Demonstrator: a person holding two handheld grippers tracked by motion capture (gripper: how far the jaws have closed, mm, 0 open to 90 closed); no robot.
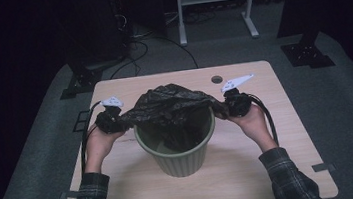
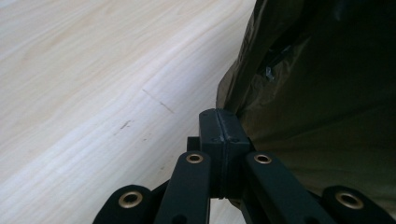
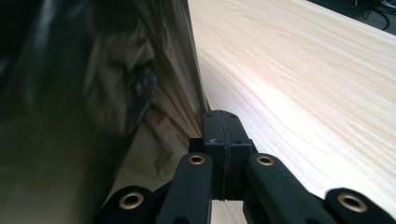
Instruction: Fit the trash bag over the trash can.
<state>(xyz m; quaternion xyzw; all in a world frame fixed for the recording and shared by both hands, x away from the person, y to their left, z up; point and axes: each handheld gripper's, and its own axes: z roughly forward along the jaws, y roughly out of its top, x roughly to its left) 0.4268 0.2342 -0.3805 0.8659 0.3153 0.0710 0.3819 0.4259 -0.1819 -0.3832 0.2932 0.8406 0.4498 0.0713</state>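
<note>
The left gripper [image 1: 114, 117] and right gripper [image 1: 231, 102] are each pinching an edge of the black bag [image 1: 172, 105], stretching it, probably to line the green bin [image 1: 178, 152] beneath.

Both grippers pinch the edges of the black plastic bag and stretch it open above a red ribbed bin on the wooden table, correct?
Not quite: the ribbed plastic bin is pale green, not red, as the high view shows. The left gripper and right gripper do pinch the black plastic bag over it on the wooden table.
</note>
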